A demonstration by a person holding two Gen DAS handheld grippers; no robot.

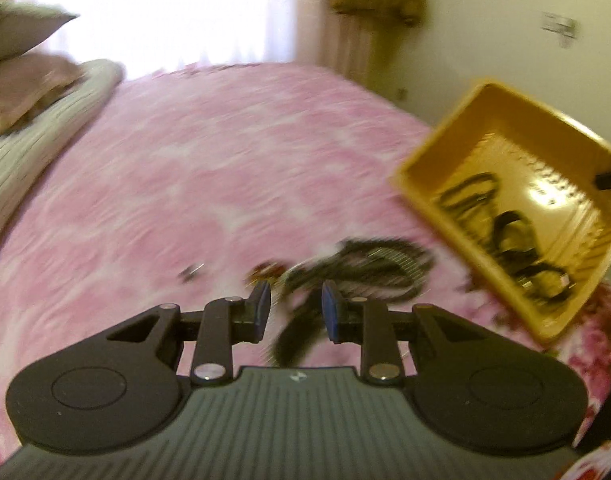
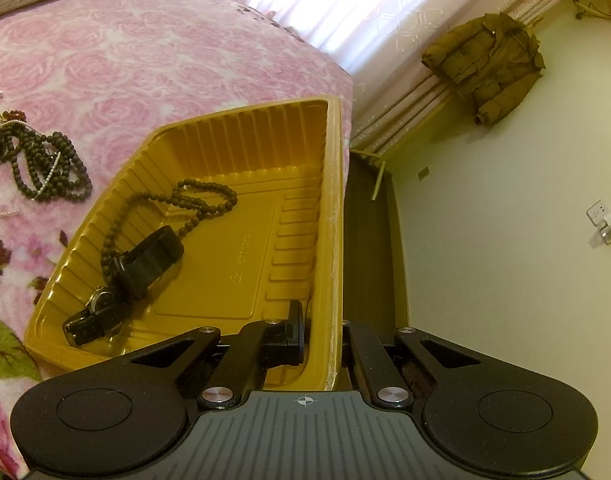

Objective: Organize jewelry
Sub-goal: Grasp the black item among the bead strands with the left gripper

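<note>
Broadly, a pink bedspread [image 2: 117, 56] carries a yellow tray [image 2: 241, 160], tilted with one edge raised and its side wall pinched in the right gripper [image 2: 325, 332]. Inside lie a bead necklace [image 2: 185, 200] and a watch [image 2: 101, 308]; more beads [image 1: 369, 264] lie heaped on the bedspread just ahead of the left gripper [image 1: 295, 312], whose jaws stand narrowly apart and hold nothing.
</note>
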